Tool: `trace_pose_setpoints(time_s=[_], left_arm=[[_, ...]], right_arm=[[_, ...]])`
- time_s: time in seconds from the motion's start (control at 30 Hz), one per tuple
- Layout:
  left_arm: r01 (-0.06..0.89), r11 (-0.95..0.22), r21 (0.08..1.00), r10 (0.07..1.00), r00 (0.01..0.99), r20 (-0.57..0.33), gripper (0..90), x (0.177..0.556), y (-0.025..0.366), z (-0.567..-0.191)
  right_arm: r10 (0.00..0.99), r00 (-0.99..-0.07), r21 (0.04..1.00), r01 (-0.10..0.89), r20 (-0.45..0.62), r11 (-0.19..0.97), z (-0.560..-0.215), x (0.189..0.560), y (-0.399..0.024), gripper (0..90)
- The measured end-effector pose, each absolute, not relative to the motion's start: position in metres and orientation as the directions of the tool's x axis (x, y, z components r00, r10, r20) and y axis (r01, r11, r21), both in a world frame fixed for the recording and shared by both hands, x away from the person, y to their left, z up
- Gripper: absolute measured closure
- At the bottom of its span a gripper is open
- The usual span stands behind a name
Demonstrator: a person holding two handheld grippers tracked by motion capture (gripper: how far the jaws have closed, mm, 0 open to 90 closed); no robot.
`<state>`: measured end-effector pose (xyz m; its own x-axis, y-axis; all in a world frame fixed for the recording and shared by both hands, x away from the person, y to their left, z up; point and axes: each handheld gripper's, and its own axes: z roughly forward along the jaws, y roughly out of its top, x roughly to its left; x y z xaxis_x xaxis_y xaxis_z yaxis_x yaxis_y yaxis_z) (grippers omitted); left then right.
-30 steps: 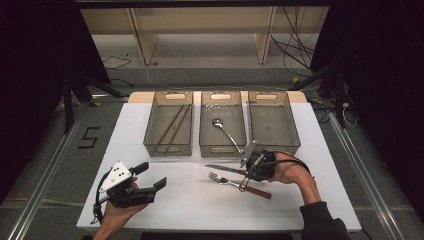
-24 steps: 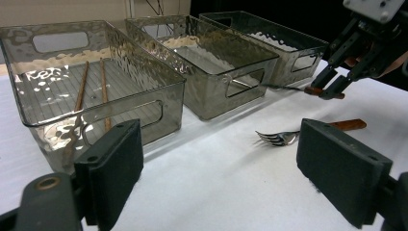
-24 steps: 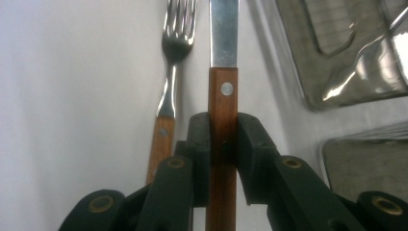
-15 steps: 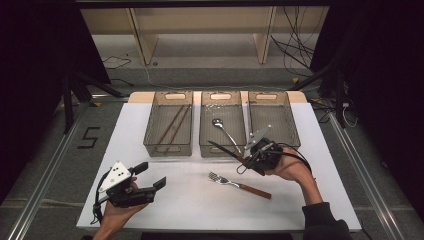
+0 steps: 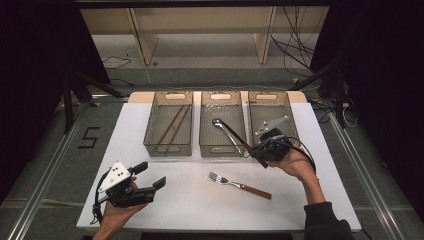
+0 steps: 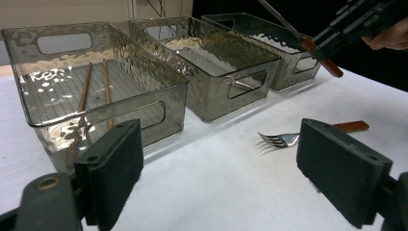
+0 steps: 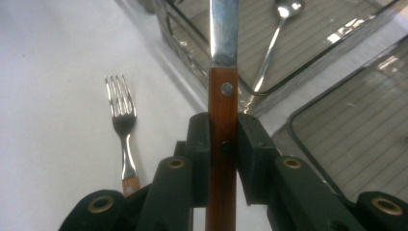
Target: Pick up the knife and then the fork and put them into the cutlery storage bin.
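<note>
Knife (image 5: pixel 239 139): held off the table, long axis diagonal, blade pointing up-left over the middle bin (image 5: pixel 220 148), wooden handle toward the person. Right gripper (image 5: pixel 261 151) jaws clamped on that handle. Left gripper (image 5: pixel 150 176) jaws apart, empty. Fork (image 5: pixel 239 185) flat on the table (image 5: pixel 310 190), tines left.

In the right gripper view, the knife (image 7: pixel 223 96) blade is cut off by the top edge. The fork (image 7: pixel 122 139) handle disappears behind the gripper body. In the left gripper view, a finger (image 6: pixel 342 173) hides part of the fork.
</note>
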<state>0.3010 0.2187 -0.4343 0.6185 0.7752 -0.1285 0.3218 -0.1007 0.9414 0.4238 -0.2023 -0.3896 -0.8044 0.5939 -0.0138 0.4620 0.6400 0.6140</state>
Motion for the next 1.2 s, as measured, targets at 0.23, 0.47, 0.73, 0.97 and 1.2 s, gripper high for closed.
trace_pose_setpoints(time_s=[0.23,0.47,0.73,0.97,1.2], left_arm=[[0.321,-0.097,0.942,0.775,0.618,-0.130,16.3,0.301,0.219,-0.434],[0.321,-0.097,0.942,0.776,0.618,-0.131,16.3,0.301,0.219,-0.435],[0.321,-0.094,0.942,0.777,0.616,-0.132,16.3,0.301,0.220,-0.435],[0.321,-0.092,0.943,0.777,0.615,-0.134,16.3,0.301,0.220,-0.435],[0.322,-0.091,0.942,0.777,0.615,-0.135,16.3,0.301,0.220,-0.435]], right_arm=[[0.630,-0.777,0.636,0.485,-0.003,0.600,-0.388,0.427,-0.209,77.2],[0.659,-0.752,0.649,0.506,0.011,0.568,-0.385,0.430,-0.214,77.2],[0.692,-0.722,0.668,0.525,0.021,0.528,-0.379,0.439,-0.219,77.2],[0.712,-0.702,0.681,0.528,0.012,0.509,-0.374,0.448,-0.222,77.2],[0.740,-0.673,0.682,0.543,0.005,0.489,-0.371,0.457,-0.225,77.2]])
